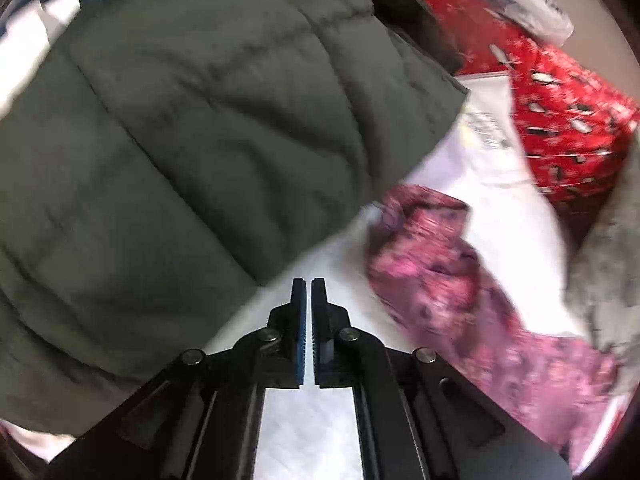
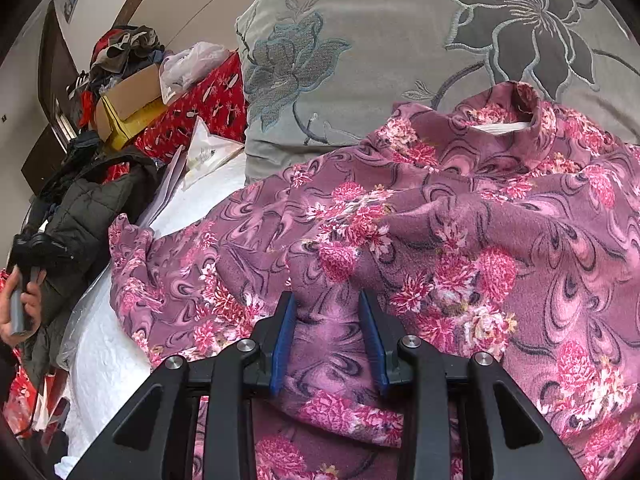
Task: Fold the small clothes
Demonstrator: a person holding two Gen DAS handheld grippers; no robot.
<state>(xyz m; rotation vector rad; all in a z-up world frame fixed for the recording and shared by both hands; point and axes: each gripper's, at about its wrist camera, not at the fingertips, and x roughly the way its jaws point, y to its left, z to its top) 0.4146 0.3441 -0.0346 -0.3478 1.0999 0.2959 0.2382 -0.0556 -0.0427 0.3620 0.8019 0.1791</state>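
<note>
Lying rumpled and unfolded on the white bed (image 2: 112, 356), the floral top (image 2: 460, 232) shows barely any folding done. The right gripper (image 2: 330, 340) pinches a ridge of its fabric; the left gripper (image 1: 308, 332), clamped on nothing, hovers beside the top's sleeve.

Between the jaws of the right gripper (image 2: 329, 308), the floral garment (image 2: 460, 216) looks like soft, matt fleece. Beyond them lies an embroidered velvety cushion (image 2: 360, 40). Left of the left gripper (image 1: 308, 292) jaws, a quilted jacket (image 1: 180, 128) looks matt.
</note>
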